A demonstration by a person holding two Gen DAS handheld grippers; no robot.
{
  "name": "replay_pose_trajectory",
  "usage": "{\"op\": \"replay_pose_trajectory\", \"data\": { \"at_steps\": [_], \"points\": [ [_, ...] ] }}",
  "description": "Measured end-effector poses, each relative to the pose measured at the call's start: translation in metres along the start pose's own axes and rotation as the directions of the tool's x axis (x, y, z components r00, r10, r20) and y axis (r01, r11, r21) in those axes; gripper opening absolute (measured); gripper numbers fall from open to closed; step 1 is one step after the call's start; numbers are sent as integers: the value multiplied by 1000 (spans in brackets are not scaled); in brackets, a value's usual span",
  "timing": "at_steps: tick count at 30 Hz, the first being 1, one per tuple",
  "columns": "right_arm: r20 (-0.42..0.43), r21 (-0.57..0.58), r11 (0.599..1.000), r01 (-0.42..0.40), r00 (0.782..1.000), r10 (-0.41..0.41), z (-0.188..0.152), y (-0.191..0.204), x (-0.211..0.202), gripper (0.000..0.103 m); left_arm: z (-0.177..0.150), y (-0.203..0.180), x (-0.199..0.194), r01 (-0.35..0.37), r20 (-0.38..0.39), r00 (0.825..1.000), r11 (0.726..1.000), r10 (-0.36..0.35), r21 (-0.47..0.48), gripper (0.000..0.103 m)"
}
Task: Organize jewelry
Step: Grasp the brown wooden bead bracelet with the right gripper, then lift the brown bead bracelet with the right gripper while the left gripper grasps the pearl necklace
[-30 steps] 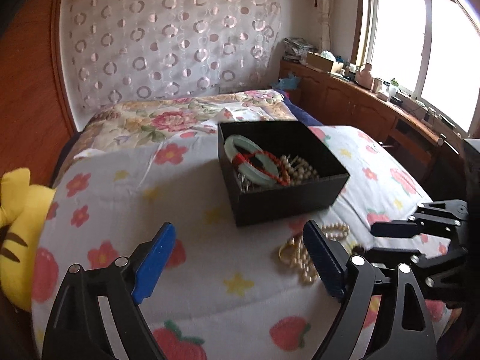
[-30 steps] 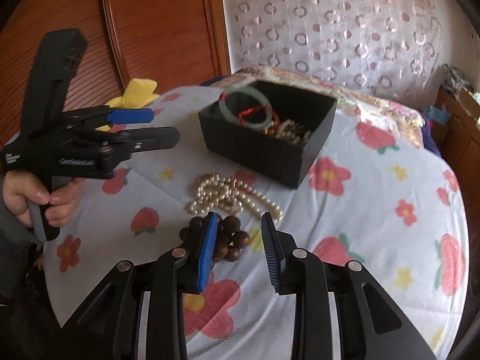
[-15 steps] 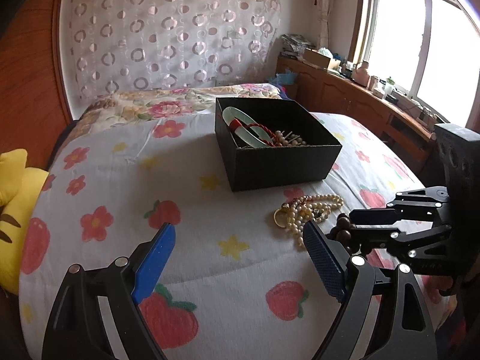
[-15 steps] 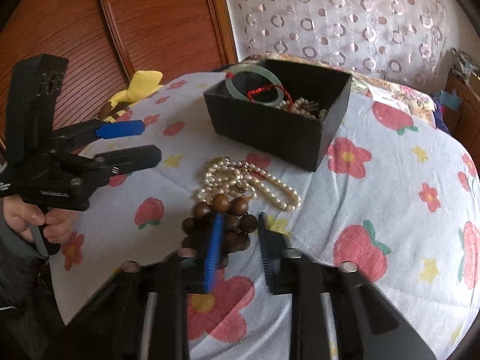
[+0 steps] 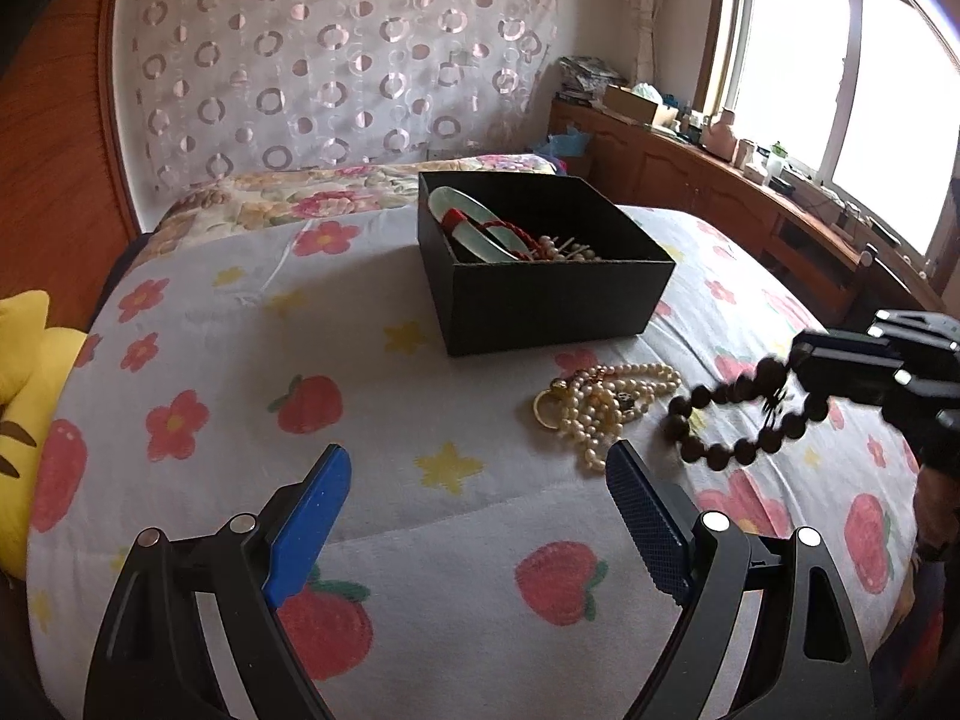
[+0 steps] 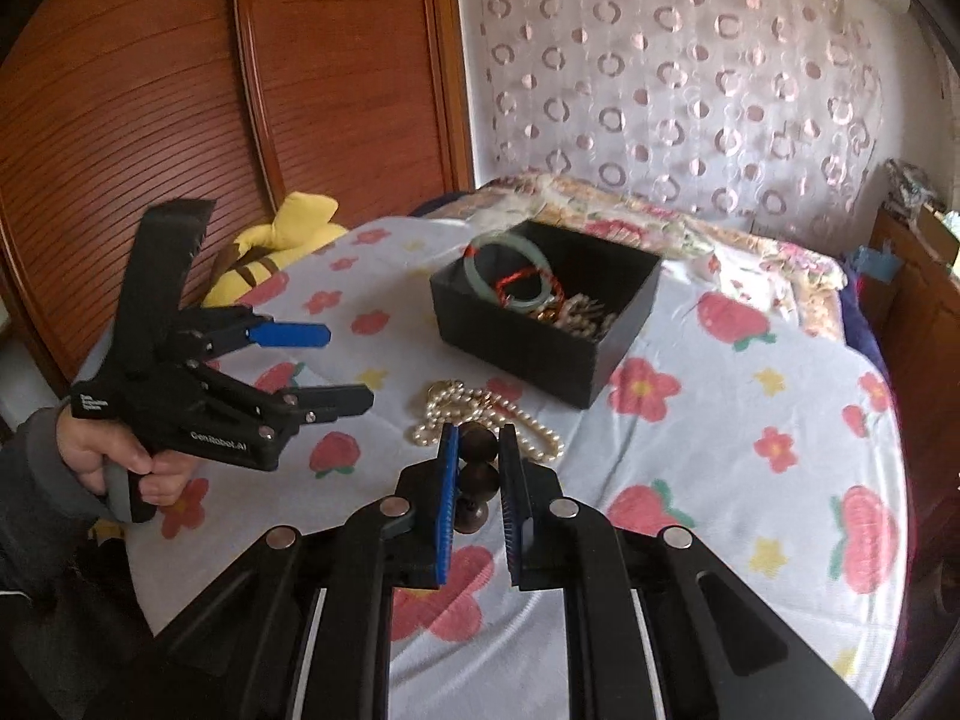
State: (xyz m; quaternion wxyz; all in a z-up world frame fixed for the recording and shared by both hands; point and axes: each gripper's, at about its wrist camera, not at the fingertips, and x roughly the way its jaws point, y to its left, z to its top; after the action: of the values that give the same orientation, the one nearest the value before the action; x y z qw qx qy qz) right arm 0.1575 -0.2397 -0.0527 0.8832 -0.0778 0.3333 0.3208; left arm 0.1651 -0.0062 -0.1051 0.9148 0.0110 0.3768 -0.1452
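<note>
Jewelry is lying in three places on the bed. A dark wooden bead bracelet point(image 5: 735, 414) is hanging in the air at the right of the left wrist frame, pinched by the right tool point(image 6: 475, 441), whose blue pads point(image 6: 447, 501) are clenched on the beads; in the right wrist frame two or three of the round brown beads point(image 6: 478, 461) are showing between the pads, low in the centre. Just beside the dangling loop, a pearl necklace point(image 5: 606, 405) with a gold ring-shaped piece at its left end is lying heaped on the bed cover point(image 5: 240, 360), near the front wall of the black box point(image 5: 540, 300). That box is sitting open in the upper middle of both frames, and a pale green bangle point(image 6: 507, 270) with red cord is leaning inside it, beside a tangle of pearly and gold pieces.

The left tool point(image 5: 477, 501) is hovering released at the bottom of its own frame, its blue pads standing wide apart with nothing between them, only the strawberry and flower print of the cover beneath. In the right wrist frame the same tool is appearing at the left, gripped by a hand point(image 6: 114, 459) coming out of a grey sleeve.

A yellow plush toy point(image 6: 282, 240) is resting at the far left edge of the bed, against the wooden wardrobe doors point(image 6: 180, 90). A curtain point(image 5: 336, 60) patterned with rings is hanging behind the bed.
</note>
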Motion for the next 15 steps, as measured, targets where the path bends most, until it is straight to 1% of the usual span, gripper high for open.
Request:
{"op": "replay_pose_trajectory", "data": {
  "at_steps": [5,6,7,8,10,11,13,15],
  "points": [
    [50,-2,1000,24,998,-24,5,-2,-23,15,5,-8,4,17,-11,1000,1000,-17,8,83],
    [57,-4,1000,27,998,-27,6,-3,-27,15,6,-10,5,24,-12,1000,1000,-24,10,78],
    [66,-8,999,32,997,-32,7,-2,-31,15,8,-12,7,32,-17,999,999,-32,11,68],
    [76,-9,999,35,997,-34,8,-2,-36,15,8,-12,8,37,-23,999,999,-37,12,64],
    [88,-11,999,36,996,-35,8,-1,-42,15,11,-17,13,59,-44,997,998,-58,16,46],
    [94,-14,999,39,995,-38,8,-1,-45,15,13,-19,16,70,-54,996,997,-69,19,43],
    [97,-19,999,46,994,-44,7,0,-47,15,16,-21,23,84,-70,994,996,-82,21,32],
    [96,-19,999,48,994,-46,5,0,-47,15,19,-24,30,92,-87,992,995,-90,22,28]
  ]
}}
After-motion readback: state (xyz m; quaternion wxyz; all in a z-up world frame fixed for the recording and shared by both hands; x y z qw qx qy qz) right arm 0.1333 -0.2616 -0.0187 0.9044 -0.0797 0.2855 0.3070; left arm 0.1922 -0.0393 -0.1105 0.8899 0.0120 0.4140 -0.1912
